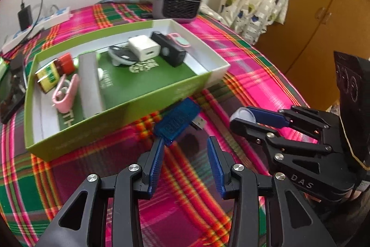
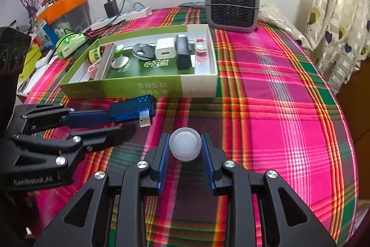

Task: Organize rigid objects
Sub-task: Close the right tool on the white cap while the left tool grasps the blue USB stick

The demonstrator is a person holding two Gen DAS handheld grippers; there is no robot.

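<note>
Rigid odds and ends are going into the green-and-white cardboard box, which sits on the plaid cloth ahead of both grippers, and two pieces are still outside it. Our right gripper is pinching a small white dome-shaped cap between its blue pads, the round sides caught squarely so it should not roll out. Our left gripper stands spread, and the translucent blue USB adapter lies on the cloth just ahead of its left finger, touching or nearly touching the pad tip; we cannot tell from the left wrist view whether there is contact. From the right wrist view the adapter appears just off the tip of the left gripper's upper finger, its metal plug pointing away, close against the near wall of the box. Inside the box, beyond the grippers, we see a white USB charger, a black rectangular device, a pink-rimmed gadget and a round grey piece, lined up along the far wall, which we judge leaves the green floor free for more. A grey divider splits off the left section, where a pink clip and a red-capped bottle lie. We judge the cap goes in next, while the adapter still needs a proper grasp across its narrow sides.
</note>
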